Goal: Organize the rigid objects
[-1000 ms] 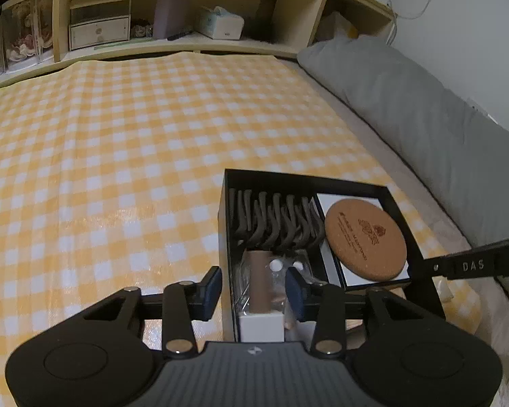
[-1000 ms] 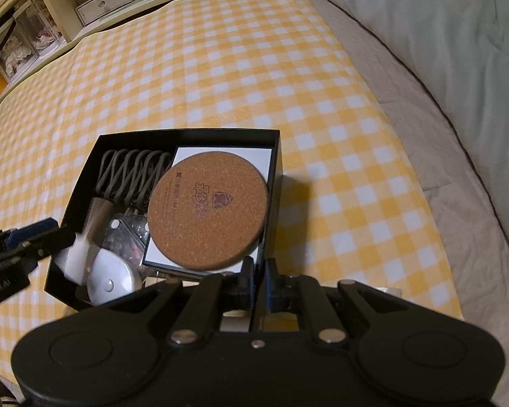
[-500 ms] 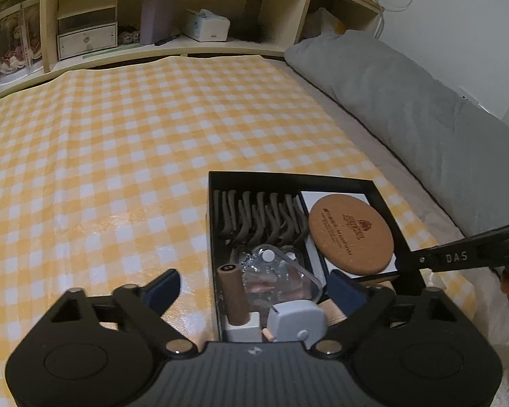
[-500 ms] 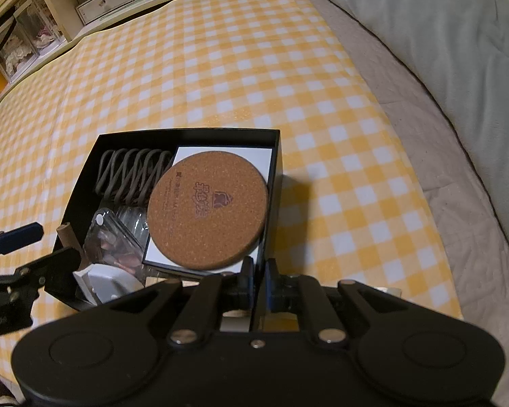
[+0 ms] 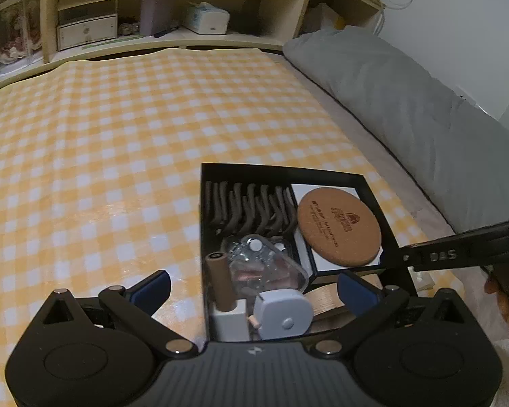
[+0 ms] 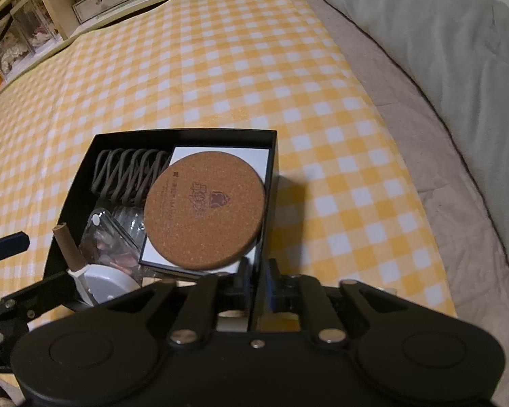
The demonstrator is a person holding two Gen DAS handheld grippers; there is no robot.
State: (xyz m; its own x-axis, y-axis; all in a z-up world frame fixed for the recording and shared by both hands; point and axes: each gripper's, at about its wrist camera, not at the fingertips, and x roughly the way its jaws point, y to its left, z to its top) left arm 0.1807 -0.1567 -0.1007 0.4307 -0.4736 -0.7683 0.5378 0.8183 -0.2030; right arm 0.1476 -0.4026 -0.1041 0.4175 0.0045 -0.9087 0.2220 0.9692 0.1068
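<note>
One black box (image 5: 373, 188) sits on the checked cloth (image 5: 101, 169), just ahead of both tools. Inside: one round cork coaster (image 6: 204, 210) on a white card, one grey tape measure (image 5: 283, 312), one brown tube (image 5: 220, 281). Left hand-held gripper (image 5: 254, 288) opening wide, empty; right hand-held gripper (image 6: 256, 279) opening, straddling the box wall.

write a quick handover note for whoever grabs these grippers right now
Left gripper: wide open, opening, holding nothing, over the near end of the black box.
Right gripper: opening, straddling the box's near right wall, pads just off it.
In the box: cork coaster on a white card, grey zigzag rack, clear packet, brown tube, tape measure.
Done: visible items boxed.
Left: nothing seen loose on the checked cloth; pull both away.
</note>
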